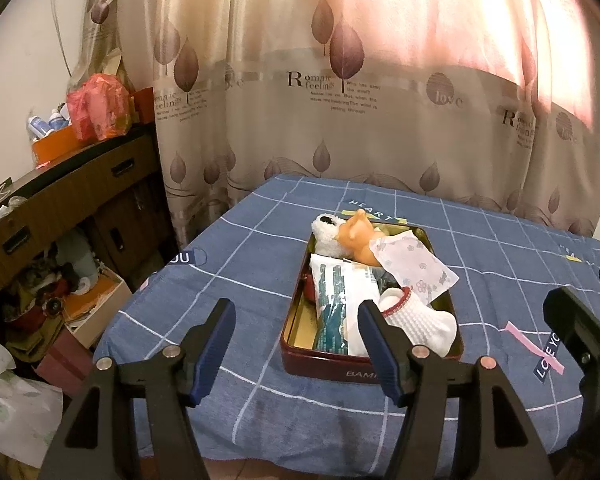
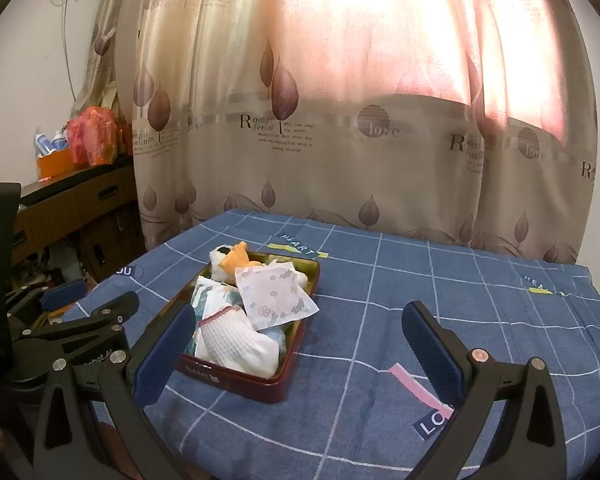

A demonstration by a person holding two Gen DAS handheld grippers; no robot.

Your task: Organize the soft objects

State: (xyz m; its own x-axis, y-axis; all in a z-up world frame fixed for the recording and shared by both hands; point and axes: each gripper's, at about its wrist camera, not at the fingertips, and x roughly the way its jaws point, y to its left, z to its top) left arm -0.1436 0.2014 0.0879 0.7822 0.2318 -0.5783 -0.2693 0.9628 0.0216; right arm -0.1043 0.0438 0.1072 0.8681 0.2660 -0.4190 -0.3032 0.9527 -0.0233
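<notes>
A table covered w/ a blue grid-pattern cloth stands in front of a beige curtain printed w/ leaves and text. On the cloth sits a dark red rectangular tin, lid off, gold inside, packed w/ soft items.

Inside the tin, far end: a white plush toy w/ an orange plush leaning against it. Over these, a white floral-print pouch lies tilted, one corner hanging over the tin's right rim. Along the left side lies a teal-and-white tissue pack. At the near end a white ribbed sock w/ red trim rests on top, its toe poking over the near right rim.

Left gripper hovers just short of the tin's near left corner, blue pads spread apart, nothing between them. Right gripper is to the right of the tin, fingers spread wide, released, gripping nothing; its left pad overlaps the tin's near corner in the right wrist view.

Left of the table: a wooden cabinet w/ a red plastic bag on top, clutter on the floor below.
</notes>
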